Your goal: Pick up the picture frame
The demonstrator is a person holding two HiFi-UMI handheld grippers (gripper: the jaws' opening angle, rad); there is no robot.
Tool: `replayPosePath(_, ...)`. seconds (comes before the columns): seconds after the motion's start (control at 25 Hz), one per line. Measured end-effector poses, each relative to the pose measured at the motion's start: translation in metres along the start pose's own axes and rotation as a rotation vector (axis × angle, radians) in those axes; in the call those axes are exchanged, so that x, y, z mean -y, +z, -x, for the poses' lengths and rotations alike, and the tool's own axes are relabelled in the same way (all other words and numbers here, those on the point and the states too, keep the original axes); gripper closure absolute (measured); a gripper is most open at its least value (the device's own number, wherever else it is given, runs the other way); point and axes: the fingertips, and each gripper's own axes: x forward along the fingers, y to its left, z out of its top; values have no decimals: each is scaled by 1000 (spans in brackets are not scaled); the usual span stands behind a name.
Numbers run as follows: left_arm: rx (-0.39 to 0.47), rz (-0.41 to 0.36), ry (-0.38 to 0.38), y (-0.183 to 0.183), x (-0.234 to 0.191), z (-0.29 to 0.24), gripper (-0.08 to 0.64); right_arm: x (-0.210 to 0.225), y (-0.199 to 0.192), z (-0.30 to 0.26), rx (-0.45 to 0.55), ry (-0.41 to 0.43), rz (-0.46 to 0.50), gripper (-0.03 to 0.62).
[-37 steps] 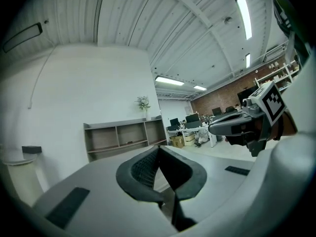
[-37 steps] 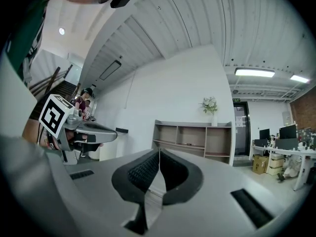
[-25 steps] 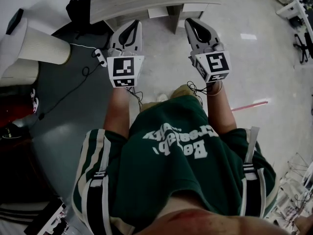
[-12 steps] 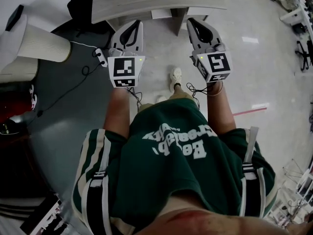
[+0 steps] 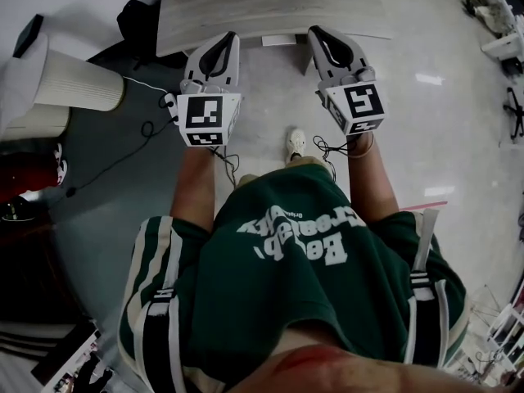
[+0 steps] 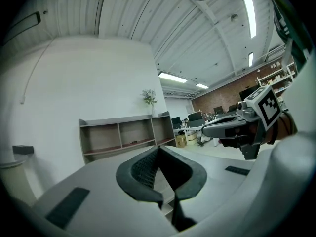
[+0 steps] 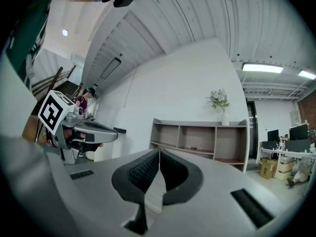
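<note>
On distant shelf (image 7: 197,124), picture frame indiscernible

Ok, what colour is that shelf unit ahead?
Pale grey frame with brownish compartment backs; the right gripper view shows the shelf unit best.

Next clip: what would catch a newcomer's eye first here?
Two shut, empty claws, the left claw and right claw, point level side by side above green printed shorts in the head view. Ahead, against a white wall, stands an open shelf unit with a vase of flowers on top.
</note>
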Motion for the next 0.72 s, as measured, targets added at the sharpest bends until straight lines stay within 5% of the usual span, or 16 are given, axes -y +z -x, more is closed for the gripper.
replayPosePath(0.72, -28, 49, 49, -13, 9, -137, 543, 126, -48, -67, -45, 46, -40, 558)
